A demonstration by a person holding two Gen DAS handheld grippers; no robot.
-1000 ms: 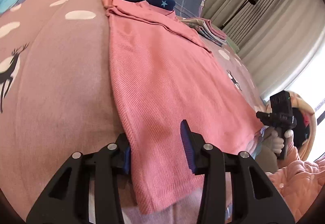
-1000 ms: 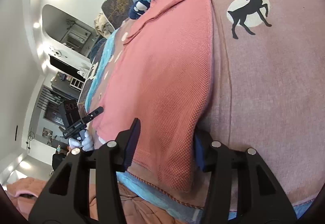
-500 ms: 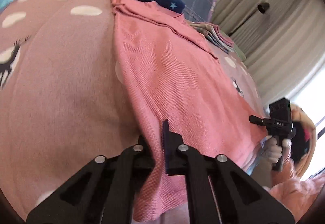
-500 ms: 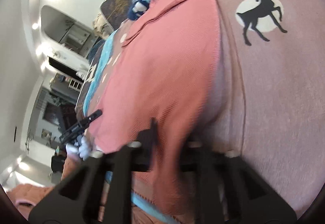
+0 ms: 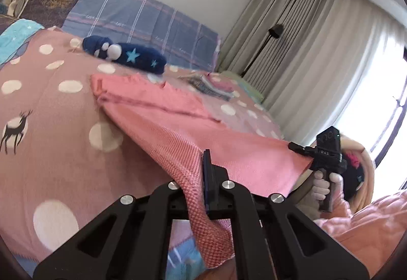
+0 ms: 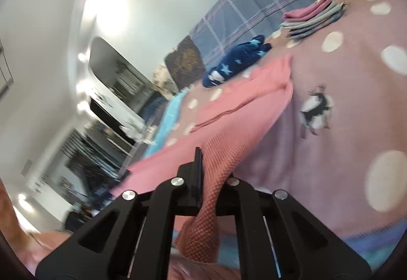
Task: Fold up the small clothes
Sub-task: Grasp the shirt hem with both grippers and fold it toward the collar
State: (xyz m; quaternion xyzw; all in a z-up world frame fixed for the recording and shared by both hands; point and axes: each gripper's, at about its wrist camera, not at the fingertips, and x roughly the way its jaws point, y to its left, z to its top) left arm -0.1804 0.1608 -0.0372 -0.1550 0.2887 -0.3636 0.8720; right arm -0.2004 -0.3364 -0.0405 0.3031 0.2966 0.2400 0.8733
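A pink knit garment (image 5: 178, 122) lies lengthwise on the pink spotted bedspread (image 5: 51, 127), its far end still flat near the pillows. My left gripper (image 5: 201, 173) is shut on one near corner of it, and the cloth hangs down between the fingers. My right gripper (image 6: 203, 168) is shut on the other near corner of the pink garment (image 6: 241, 107). In the left wrist view the right gripper (image 5: 300, 149) shows at the right with a gloved hand (image 5: 323, 183) under it, the hem stretched taut and lifted between the two.
A navy star-print item (image 5: 127, 56) lies beyond the garment's far end. A stack of folded clothes (image 6: 313, 15) sits farther back toward the plaid pillows (image 5: 142, 20). Curtains and a floor lamp (image 5: 274, 33) stand at the right; a peach quilt (image 5: 368, 224) bunches near the bed's edge.
Both grippers went from open astride the garment's near hem to shut on its corners, then rose and pulled the near end up off the bed.
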